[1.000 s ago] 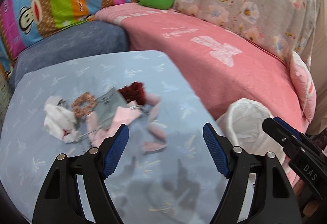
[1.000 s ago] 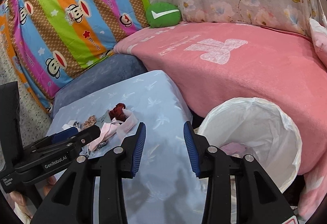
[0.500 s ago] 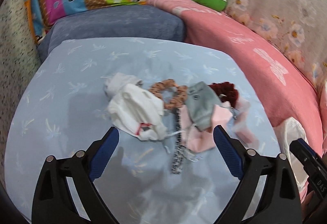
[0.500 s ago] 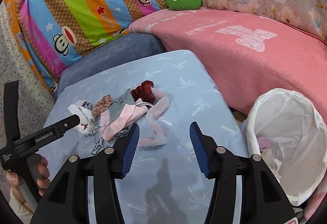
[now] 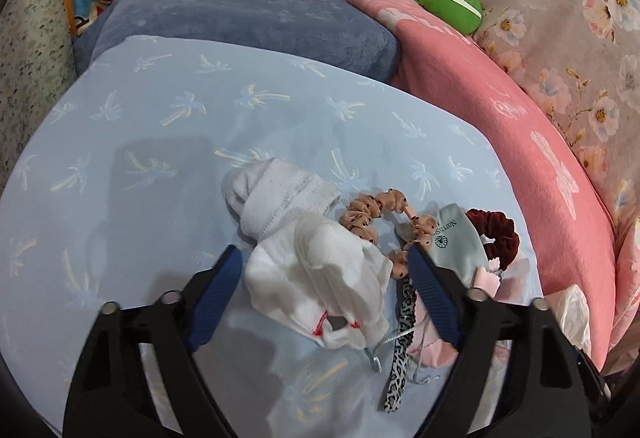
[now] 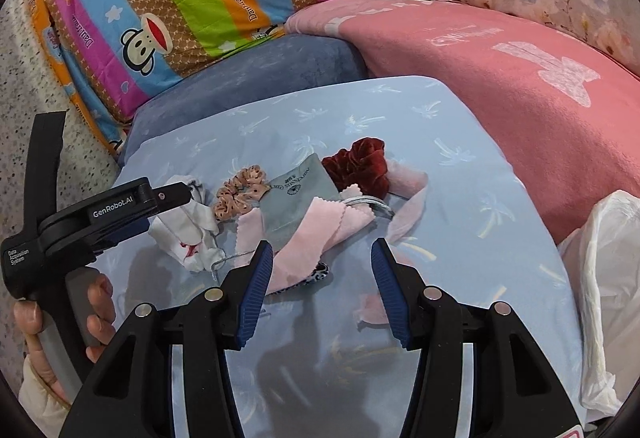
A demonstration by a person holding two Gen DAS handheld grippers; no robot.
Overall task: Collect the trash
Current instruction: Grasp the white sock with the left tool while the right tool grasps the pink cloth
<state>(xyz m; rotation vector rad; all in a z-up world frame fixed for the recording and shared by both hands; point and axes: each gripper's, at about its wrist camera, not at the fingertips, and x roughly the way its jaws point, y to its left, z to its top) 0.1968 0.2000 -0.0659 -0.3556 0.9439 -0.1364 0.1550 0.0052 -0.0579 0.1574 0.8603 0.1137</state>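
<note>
Left of white socks (image 5: 304, 250): bare blue cover (image 5: 132, 198), open passage. Right: scrunchies, cloths crowd; pink blanket (image 5: 500, 126) beyond.

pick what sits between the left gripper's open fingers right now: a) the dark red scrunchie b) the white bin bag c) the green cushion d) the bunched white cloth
d: in the left wrist view the left gripper has its fingers spread either side of the bunched white cloth, not pressing on it, while the dark red scrunchie lies off to the right.
</note>
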